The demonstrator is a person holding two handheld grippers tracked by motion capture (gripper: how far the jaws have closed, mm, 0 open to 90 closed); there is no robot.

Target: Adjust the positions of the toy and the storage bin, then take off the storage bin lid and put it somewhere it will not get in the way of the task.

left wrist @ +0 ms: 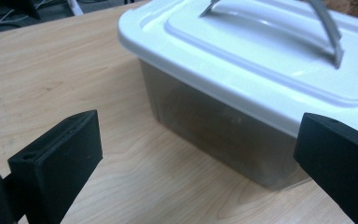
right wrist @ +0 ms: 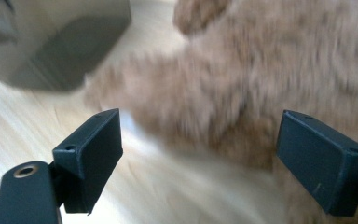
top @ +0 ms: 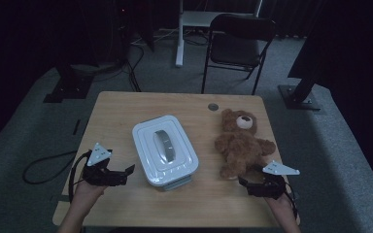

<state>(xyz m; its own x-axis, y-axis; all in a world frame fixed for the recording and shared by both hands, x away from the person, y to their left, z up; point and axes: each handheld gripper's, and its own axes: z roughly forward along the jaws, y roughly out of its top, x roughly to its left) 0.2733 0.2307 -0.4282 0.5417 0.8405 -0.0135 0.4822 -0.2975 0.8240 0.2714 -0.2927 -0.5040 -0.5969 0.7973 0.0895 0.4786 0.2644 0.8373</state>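
High view: teddy bear [top: 243,143] just beyond right tongs [top: 243,183].

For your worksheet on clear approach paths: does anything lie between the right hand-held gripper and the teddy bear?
Nothing visible does. The right hand-held gripper sits open just in front of the teddy bear, with bare table between its jaws and the bear's foot. The lidded plastic box stands off to the bear's left, outside that path.

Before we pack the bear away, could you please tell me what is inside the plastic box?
The white lid is shut on the plastic box. Through its cloudy side wall only dim, dark shading shows, so whether it holds anything cannot be told.
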